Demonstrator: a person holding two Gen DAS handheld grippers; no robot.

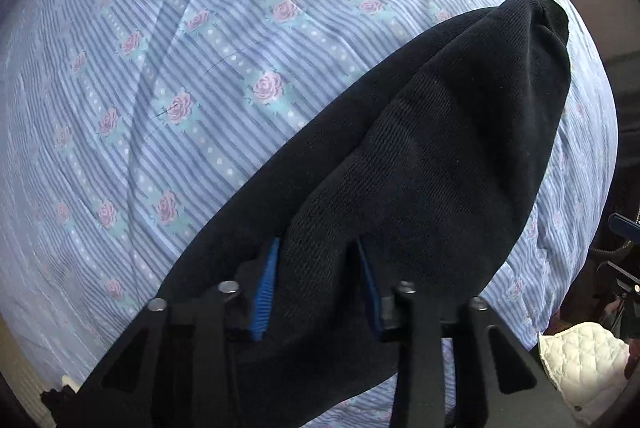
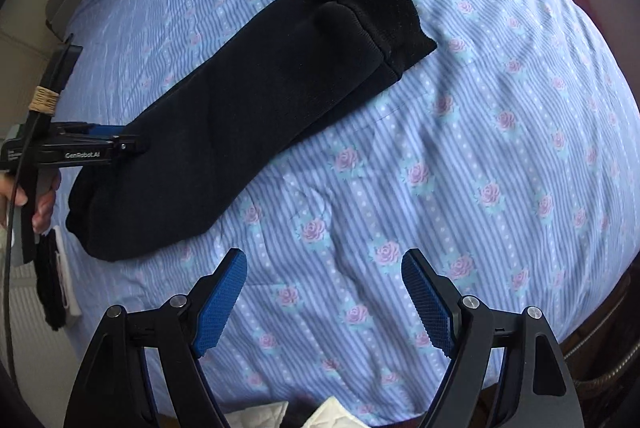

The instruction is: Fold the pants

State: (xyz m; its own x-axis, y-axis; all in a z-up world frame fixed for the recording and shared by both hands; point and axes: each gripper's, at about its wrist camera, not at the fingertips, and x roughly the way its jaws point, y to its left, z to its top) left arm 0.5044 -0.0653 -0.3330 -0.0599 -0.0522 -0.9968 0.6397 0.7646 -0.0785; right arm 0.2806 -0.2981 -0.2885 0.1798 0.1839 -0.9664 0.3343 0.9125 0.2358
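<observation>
The black pants [image 2: 248, 107] lie folded lengthwise as a long strip on the blue floral bedsheet [image 2: 460, 167], waistband end at the far right. In the left wrist view the pants [image 1: 420, 167] fill the lower right, and a thick fold of them sits between the blue pads of my left gripper [image 1: 318, 268]. The left gripper also shows in the right wrist view [image 2: 132, 143], gripping the pants' near-left part. My right gripper [image 2: 324, 292] is open and empty above bare sheet, well in front of the pants.
A white quilted item [image 1: 588, 356] lies off the bed's edge at the lower right of the left wrist view. A dark strip and white item [image 2: 54, 284] hang at the bed's left edge. White fabric [image 2: 332, 416] sits below my right gripper.
</observation>
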